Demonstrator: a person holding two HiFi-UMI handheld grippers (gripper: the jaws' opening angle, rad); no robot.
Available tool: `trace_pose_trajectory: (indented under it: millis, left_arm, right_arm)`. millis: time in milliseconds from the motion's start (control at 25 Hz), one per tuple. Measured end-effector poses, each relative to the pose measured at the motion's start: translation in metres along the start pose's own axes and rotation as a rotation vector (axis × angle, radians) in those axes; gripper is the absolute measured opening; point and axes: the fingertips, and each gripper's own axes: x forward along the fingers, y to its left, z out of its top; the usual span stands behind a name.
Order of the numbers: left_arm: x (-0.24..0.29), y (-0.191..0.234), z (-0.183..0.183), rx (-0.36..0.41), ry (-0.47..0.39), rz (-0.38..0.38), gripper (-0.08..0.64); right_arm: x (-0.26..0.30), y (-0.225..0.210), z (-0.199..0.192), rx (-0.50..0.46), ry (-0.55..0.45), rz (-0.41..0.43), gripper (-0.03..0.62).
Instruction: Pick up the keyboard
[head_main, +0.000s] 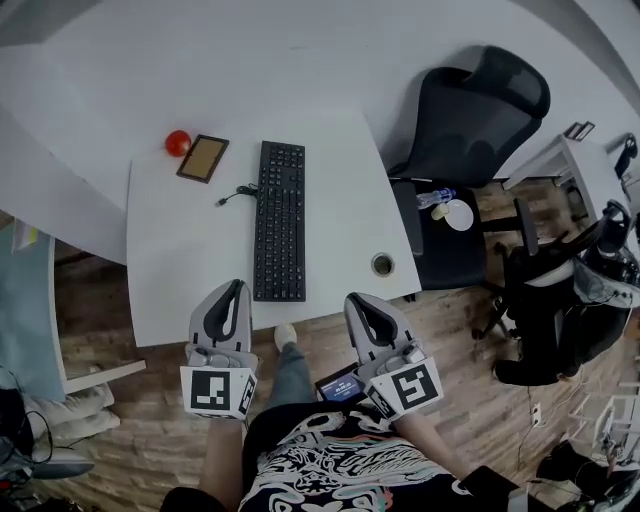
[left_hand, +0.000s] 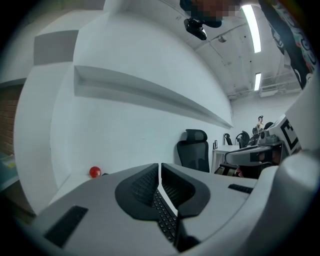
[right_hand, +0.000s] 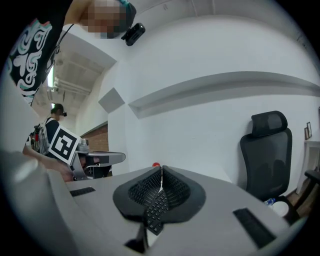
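**Item:** black full-size computer keyboard (head_main: 280, 222). It lies flat near the middle of the white tabletop (head_main: 170, 270), long axis running from the near edge toward the far edge. Its near short end sits close to the near edge. Not yet touched or lifted.

**Attached:** thin black cable (head_main: 236, 194), leaving the keyboard's left long side toward the far end, with its plug end lying loose on the tabletop.

**Left gripper** (head_main: 236, 290): jaws fully together, nothing between them. It hovers over the near edge, just left of the keyboard's near end.

**Right gripper** (head_main: 358, 302): jaws likewise pressed together and empty. It hovers at the near edge, to the right of the keyboard's near end.

**Also on the tabletop:**
- small red ball (head_main: 178, 143), far left corner
- brown rectangular framed panel (head_main: 203, 158), beside the ball
- round cable grommet (head_main: 382, 264), near the right edge

**Beside the tabletop:** black mesh-back office chair (head_main: 470, 110), off the right edge.

**Hazards, as judged:**
- With the jaws shut, either gripper would shove the keyboard rather than grasp it, so both need to open first.
- The body is thin and low, so pads may skate over the keys or slip off the rim.
- A grip at the near end alone would probably let the long far end sag or twist out.
- The trailing cable may drag and sweep toward the panel and ball, and the ball would roll easily.
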Motion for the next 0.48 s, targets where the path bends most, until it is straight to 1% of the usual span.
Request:
trace_pose_trajectory:
  millis: [160, 320, 480]
  left_arm:
    - [0.027, 0.015, -0.016, -0.022, 0.02, -0.019, 0.029]
    - [0.048, 0.024, -0.034, -0.027, 0.066, -0.049, 0.029]
    - [0.066, 0.032, -0.051, -0.043, 0.105, -0.063, 0.029]
  right_arm:
    - [0.027, -0.014, -0.018, 0.03, 0.049, -0.018, 0.029]
    - [0.047, -0.024, -0.033, 0.076, 0.101, -0.029, 0.029]
    - [0.065, -0.034, -0.048, 0.104, 0.137, -0.044, 0.029]
